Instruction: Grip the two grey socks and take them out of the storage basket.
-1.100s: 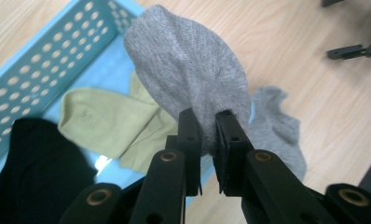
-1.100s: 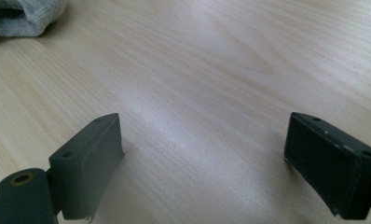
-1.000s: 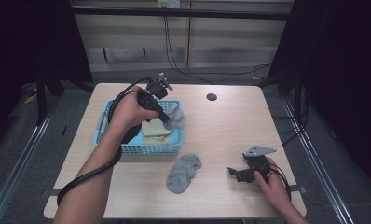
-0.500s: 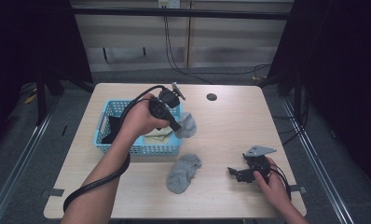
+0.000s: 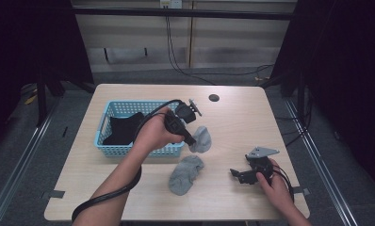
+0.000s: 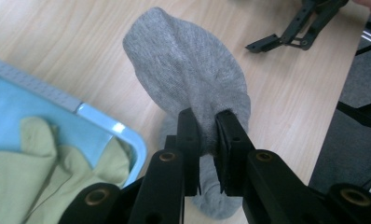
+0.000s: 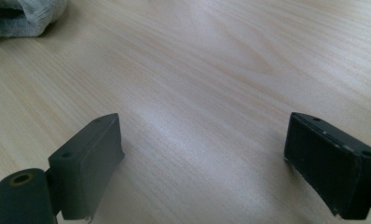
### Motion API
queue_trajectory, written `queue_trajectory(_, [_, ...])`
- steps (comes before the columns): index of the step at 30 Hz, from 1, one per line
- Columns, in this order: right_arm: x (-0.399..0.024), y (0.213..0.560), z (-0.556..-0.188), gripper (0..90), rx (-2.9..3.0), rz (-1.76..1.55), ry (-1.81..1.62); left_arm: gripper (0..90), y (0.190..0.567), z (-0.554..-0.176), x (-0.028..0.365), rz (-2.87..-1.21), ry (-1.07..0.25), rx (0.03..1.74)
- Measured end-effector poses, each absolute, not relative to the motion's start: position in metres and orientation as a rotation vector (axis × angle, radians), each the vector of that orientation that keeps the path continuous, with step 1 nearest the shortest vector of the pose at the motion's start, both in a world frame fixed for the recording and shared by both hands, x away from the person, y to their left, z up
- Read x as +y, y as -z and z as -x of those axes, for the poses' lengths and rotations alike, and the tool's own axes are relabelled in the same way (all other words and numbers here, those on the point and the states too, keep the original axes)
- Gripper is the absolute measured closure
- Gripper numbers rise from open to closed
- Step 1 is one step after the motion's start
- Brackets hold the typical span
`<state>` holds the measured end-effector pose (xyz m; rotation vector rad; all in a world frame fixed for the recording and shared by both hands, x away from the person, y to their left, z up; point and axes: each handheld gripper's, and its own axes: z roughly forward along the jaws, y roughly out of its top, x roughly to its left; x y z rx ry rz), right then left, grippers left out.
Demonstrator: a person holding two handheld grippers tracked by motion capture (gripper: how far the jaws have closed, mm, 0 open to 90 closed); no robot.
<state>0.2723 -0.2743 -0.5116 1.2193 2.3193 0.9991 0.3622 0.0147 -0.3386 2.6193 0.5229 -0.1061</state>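
My left gripper (image 5: 191, 141) is shut on a grey sock (image 5: 202, 138) that hangs just past the right end of the blue basket (image 5: 111, 109), low over the table. In the left gripper view the pads (image 6: 188, 135) pinch the grey sock (image 6: 188, 70) near one end, with the basket's rim (image 6: 104, 123) at the left. A second grey sock (image 5: 184, 174) lies crumpled on the table in front. My right gripper (image 5: 238, 175) rests near the table's front right, open; its jaws (image 7: 202, 149) stand wide with bare wood between them.
Inside the basket lie a black cloth (image 5: 124, 128) and a yellow-green cloth (image 6: 34, 172). A dark round grommet (image 5: 214, 98) sits in the table top at the back. The edge of a grey sock (image 7: 20, 16) lies ahead of the right gripper.
My left gripper has carried the grey sock from over the basket to the right, past its end, and lower. The right gripper has stayed where it was.
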Motion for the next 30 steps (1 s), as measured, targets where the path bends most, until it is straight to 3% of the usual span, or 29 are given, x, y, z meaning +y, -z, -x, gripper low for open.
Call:
queue_trajectory(2, [-0.274, 0.512, -0.272, 10.6, 2.32, -1.219, -0.999, 74.3, 0.341, -0.363, 0.014, -2.588, 0.091, 0.501])
queue_trajectory(4, [-0.274, 0.512, -0.272, 10.7, 2.319, -1.219, -0.999, 56.4, 0.343, -0.365, 0.014, -2.549, 0.088, 0.542])
queue_trajectory(7, [-0.274, 0.512, -0.272, 10.7, 2.319, -1.219, -0.999, 50.2, 0.344, -0.366, 0.016, -2.55, 0.093, 0.565])
queue_trajectory(19, [-0.274, 0.512, -0.272, 10.7, 2.32, -1.219, -0.999, 39.4, 0.35, -0.364, 0.027, -2.559, 0.08, 0.622])
queue_trajectory(30, [-0.275, 0.512, -0.272, 10.7, 2.322, -1.216, -0.997, 37.0, 0.359, -0.351, 0.048, -2.562, 0.087, 0.641])
